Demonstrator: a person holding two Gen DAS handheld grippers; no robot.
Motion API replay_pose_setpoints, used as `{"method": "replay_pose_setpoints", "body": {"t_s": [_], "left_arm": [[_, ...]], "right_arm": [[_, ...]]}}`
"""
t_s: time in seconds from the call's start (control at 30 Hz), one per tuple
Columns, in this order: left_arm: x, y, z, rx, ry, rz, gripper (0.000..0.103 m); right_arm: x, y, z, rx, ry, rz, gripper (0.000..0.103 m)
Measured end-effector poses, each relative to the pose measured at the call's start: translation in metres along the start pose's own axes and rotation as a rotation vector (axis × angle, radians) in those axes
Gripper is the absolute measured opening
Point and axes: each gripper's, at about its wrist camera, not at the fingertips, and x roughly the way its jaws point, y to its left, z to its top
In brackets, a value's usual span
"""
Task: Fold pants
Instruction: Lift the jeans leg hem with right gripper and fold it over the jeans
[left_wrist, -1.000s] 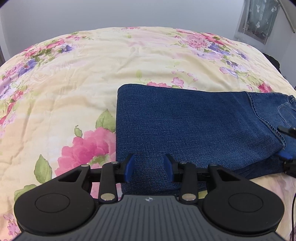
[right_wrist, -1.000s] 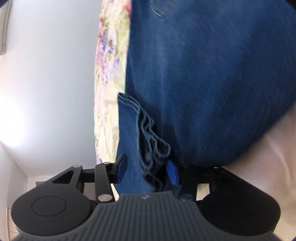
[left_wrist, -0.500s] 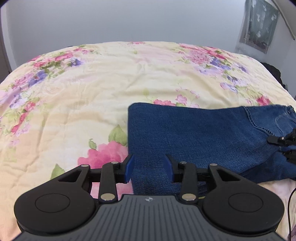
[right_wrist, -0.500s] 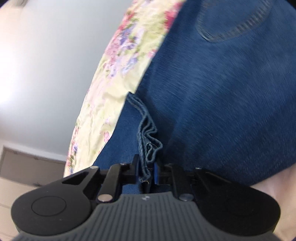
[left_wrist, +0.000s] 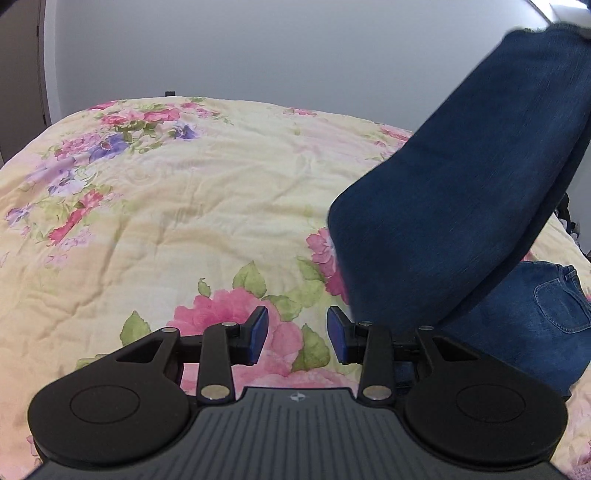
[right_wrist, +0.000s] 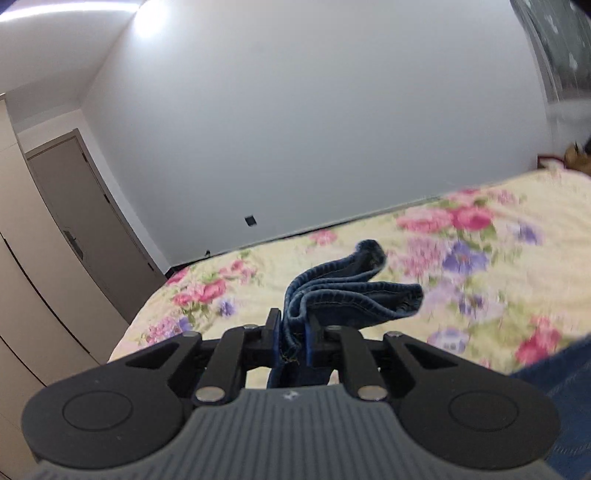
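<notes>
R claw (right_wrist: 291, 338) pinching bunched hems of jeans (left_wrist: 461, 206), lifted; L claw (left_wrist: 297, 341) spread, empty, jeans just right of it; risk: thick layers slip out of pinch, fold collapses onto bedspread (left_wrist: 184, 206).

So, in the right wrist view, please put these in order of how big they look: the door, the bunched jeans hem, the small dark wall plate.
1. door
2. jeans hem, though it looks bigger because it is near the camera
3. wall plate
</notes>
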Motion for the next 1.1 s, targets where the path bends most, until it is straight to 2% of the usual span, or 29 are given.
{"method": "replay_pose_setpoints", "body": {"t_s": [0.07, 0.17, 0.23, 0.33, 0.43, 0.57, 0.67, 0.73, 0.83, 1.0, 1.1], "left_arm": [[0.004, -0.011, 0.001, 0.000, 0.001, -0.017, 0.044], [0.013, -0.030, 0.001, 0.008, 0.003, -0.054, 0.044], [0.023, -0.045, -0.001, 0.022, 0.018, -0.071, 0.044], [0.040, -0.071, -0.005, 0.048, 0.048, -0.091, 0.044], [0.059, -0.096, -0.012, 0.068, 0.079, -0.113, 0.044], [0.081, -0.127, -0.017, 0.082, 0.104, -0.155, 0.042], [0.094, -0.151, -0.020, 0.123, 0.115, -0.182, 0.039], [0.103, -0.166, -0.025, 0.183, 0.112, -0.177, 0.037], [0.118, -0.180, -0.035, 0.240, 0.146, -0.148, 0.031], [0.134, -0.177, -0.043, 0.216, 0.191, -0.115, 0.025], [0.137, -0.173, -0.042, 0.199, 0.210, -0.106, 0.018]], "right_arm": [[-0.025, -0.004, 0.035, -0.026, -0.063, -0.024, 0.007], [-0.065, -0.036, 0.076, -0.048, -0.137, -0.102, 0.007], [-0.087, -0.071, 0.085, -0.052, -0.155, -0.173, 0.007], [-0.103, -0.146, 0.077, -0.016, -0.127, -0.280, 0.007], [-0.096, -0.247, 0.037, 0.091, -0.052, -0.375, 0.007], [-0.056, -0.389, -0.060, 0.302, 0.142, -0.525, 0.007], [-0.051, -0.452, -0.122, 0.421, 0.186, -0.611, 0.007], [-0.055, -0.474, -0.149, 0.476, 0.205, -0.609, 0.007], [-0.062, -0.487, -0.162, 0.505, 0.209, -0.556, 0.007], [-0.060, -0.471, -0.146, 0.430, 0.254, -0.579, 0.007], [-0.059, -0.456, -0.117, 0.380, 0.227, -0.549, 0.007]]}}
